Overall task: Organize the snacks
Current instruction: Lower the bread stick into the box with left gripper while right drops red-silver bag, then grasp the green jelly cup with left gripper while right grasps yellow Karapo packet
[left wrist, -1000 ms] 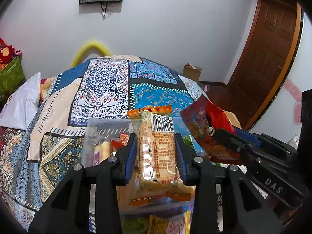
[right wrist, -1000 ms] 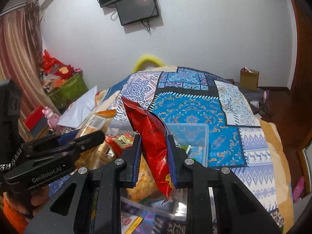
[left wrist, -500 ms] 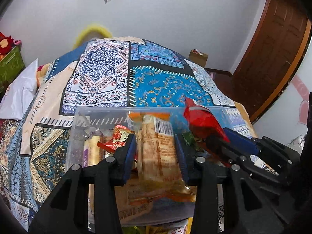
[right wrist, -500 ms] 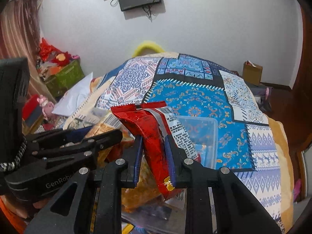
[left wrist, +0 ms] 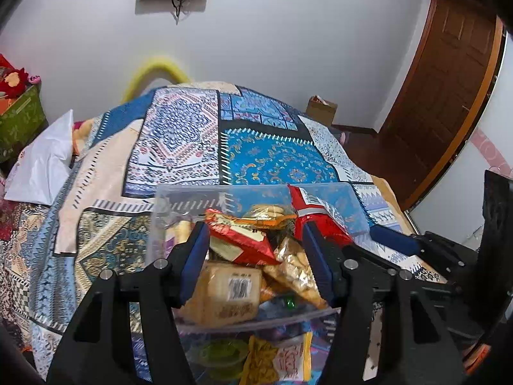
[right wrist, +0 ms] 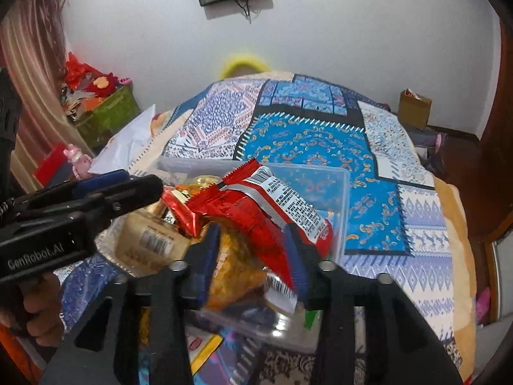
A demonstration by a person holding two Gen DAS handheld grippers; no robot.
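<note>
A clear plastic bin [left wrist: 179, 199] on the bed holds several snack packs. My left gripper [left wrist: 256, 250] is open over it; the tan biscuit pack [left wrist: 231, 292] lies loose in the bin below the fingers. My right gripper [right wrist: 253, 250] is open too; the red chip bag [right wrist: 259, 205] lies across the pile, leaning against the right finger. The bag also shows in the left wrist view [left wrist: 315, 215], and the bin in the right wrist view [right wrist: 340, 189]. A small red pack [left wrist: 240, 237] and a gold pack [left wrist: 298, 269] lie between them.
The bin stands on a patterned blue quilt [left wrist: 272, 157]. More snack packs [left wrist: 275, 359] lie in front of the bin. A white pillow [left wrist: 41, 163] and a green box [right wrist: 109, 112] are at the left. A brown door [left wrist: 449, 96] is at the right.
Both grippers have opened. The biscuit pack has dropped from the left gripper into the bin, and the red chip bag has tipped out of the right gripper onto the pile.
</note>
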